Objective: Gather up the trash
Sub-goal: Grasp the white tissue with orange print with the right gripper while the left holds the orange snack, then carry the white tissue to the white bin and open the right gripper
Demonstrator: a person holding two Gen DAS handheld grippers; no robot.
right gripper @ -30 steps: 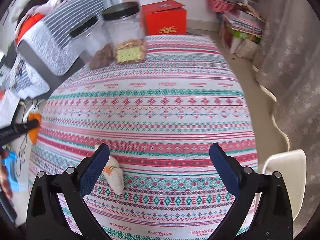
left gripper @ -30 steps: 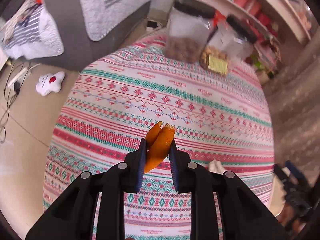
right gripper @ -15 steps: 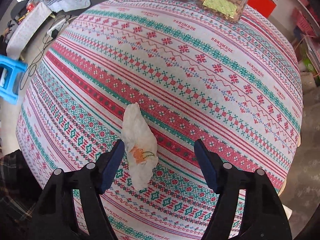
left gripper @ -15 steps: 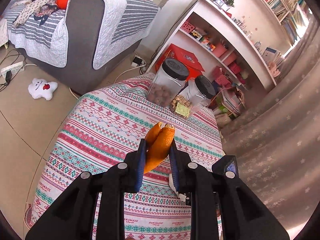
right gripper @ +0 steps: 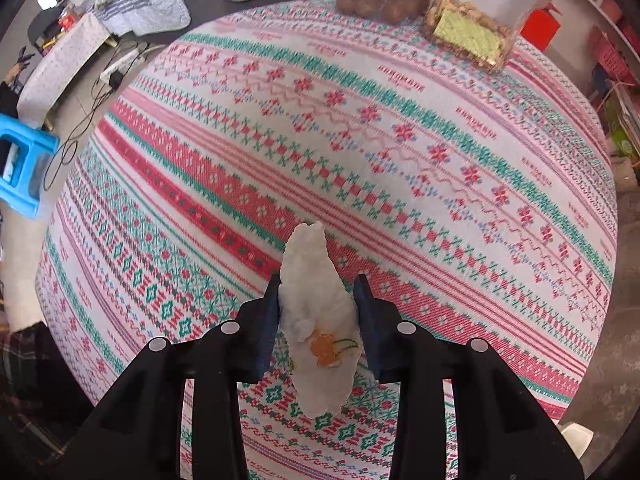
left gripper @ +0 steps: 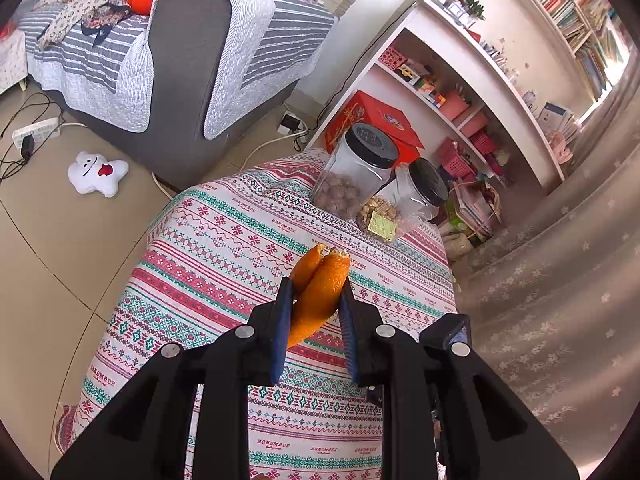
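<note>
In the left wrist view, the left gripper (left gripper: 313, 312) hangs above the bench (left gripper: 224, 264), which is covered by a cloth striped in red, green and white. Its blue-padded fingers (left gripper: 280, 332) are closed on a folded piece of orange peel (left gripper: 318, 292), which sticks up past the fingertips and is clear of the cloth. Left of the bench, on the floor, lies a small white plush toy (left gripper: 97, 172), with a grey sofa (left gripper: 188, 64) under striped covers behind it. At the far end of the bench stand two clear jars with black lids (left gripper: 354, 172), one holding brown nuts, the other lying beside it with paler nuts. Past them a red box (left gripper: 372, 114) sits by white shelves (left gripper: 472, 80).

In the right wrist view, the right gripper (right gripper: 317, 312) points steeply down at the bench (right gripper: 400, 152). A crumpled white tissue (right gripper: 316, 320) with an orange print lies on the cloth between the fingers (right gripper: 266, 332), which are closing around it; the left finger touches its edge, and whether the right one presses it I cannot tell. A blue stool (right gripper: 22, 168) stands on the floor at the far left.
</note>
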